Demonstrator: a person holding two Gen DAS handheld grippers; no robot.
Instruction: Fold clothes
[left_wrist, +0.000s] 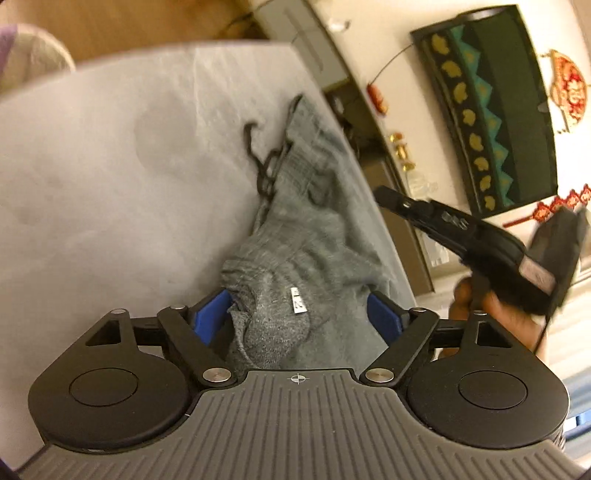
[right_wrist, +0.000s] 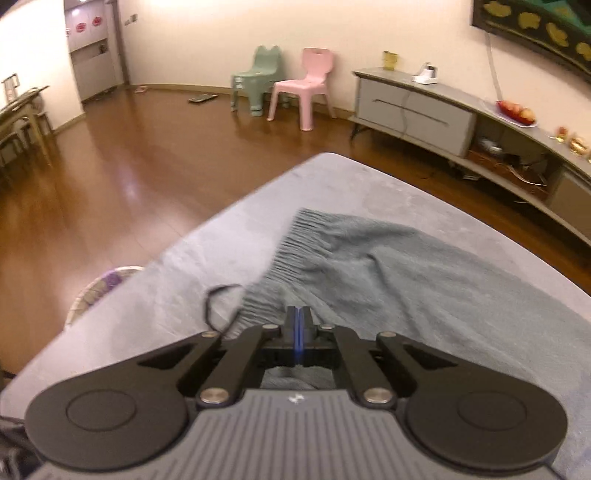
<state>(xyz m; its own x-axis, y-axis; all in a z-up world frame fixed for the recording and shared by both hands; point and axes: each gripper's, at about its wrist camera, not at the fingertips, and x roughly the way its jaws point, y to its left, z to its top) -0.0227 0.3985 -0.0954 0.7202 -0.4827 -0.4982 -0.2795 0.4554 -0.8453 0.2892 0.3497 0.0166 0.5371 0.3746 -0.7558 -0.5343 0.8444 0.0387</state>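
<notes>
Fold: barely begun | grey garment (left_wrist: 314, 236) still rumpled on table (left_wrist: 110, 166); left gripper (left_wrist: 295, 317) spread around bunched cloth; right gripper (right_wrist: 299, 321) pressed together at waistband edge, pinch uncertain

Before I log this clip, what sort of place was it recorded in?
Most likely a home living room. A long low cabinet stands along the wall, two small plastic chairs sit on the wooden floor, and a large screen hangs on the wall. The grey garment lies on a cloth-covered table.
</notes>
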